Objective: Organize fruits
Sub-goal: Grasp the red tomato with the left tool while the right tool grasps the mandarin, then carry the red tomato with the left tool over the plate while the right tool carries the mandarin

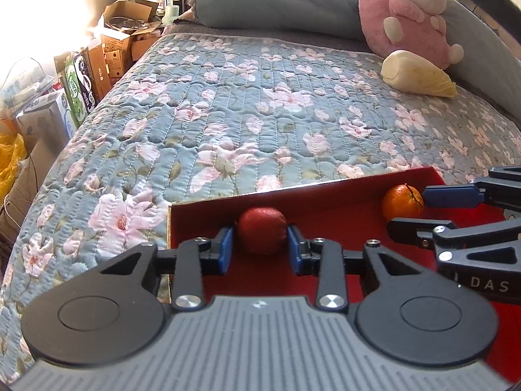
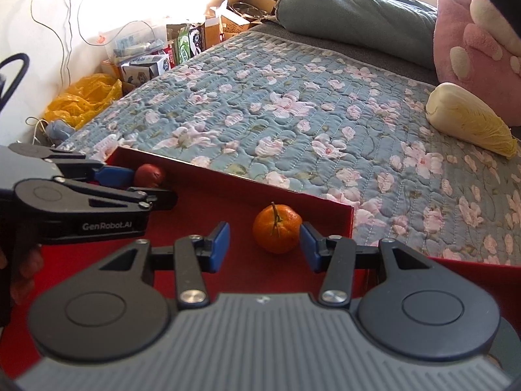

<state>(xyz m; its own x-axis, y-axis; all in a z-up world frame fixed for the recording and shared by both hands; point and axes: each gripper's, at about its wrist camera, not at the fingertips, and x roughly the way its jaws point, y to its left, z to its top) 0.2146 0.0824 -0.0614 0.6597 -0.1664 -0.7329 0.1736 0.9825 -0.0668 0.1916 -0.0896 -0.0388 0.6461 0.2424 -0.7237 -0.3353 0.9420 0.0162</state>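
Sitting in a red box (image 1: 325, 208) on the bed (image 1: 228, 114), both fruits look delivered. The left gripper (image 1: 262, 239) has its jaws narrow, touching a red fruit (image 1: 262, 229) on each side; the right gripper (image 2: 264, 242) stands wider around an orange (image 2: 277, 228), one pad apart. A cabbage (image 2: 469, 120) lies well apart by the pink plush toy (image 1: 413, 9); nothing blocks withdrawal.

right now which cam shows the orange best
The right wrist view: the orange sits centred and close between the right gripper fingers, stem visible, inside the red box. The left wrist view shows it smaller, near the frame's right side, partly behind the right gripper's finger.
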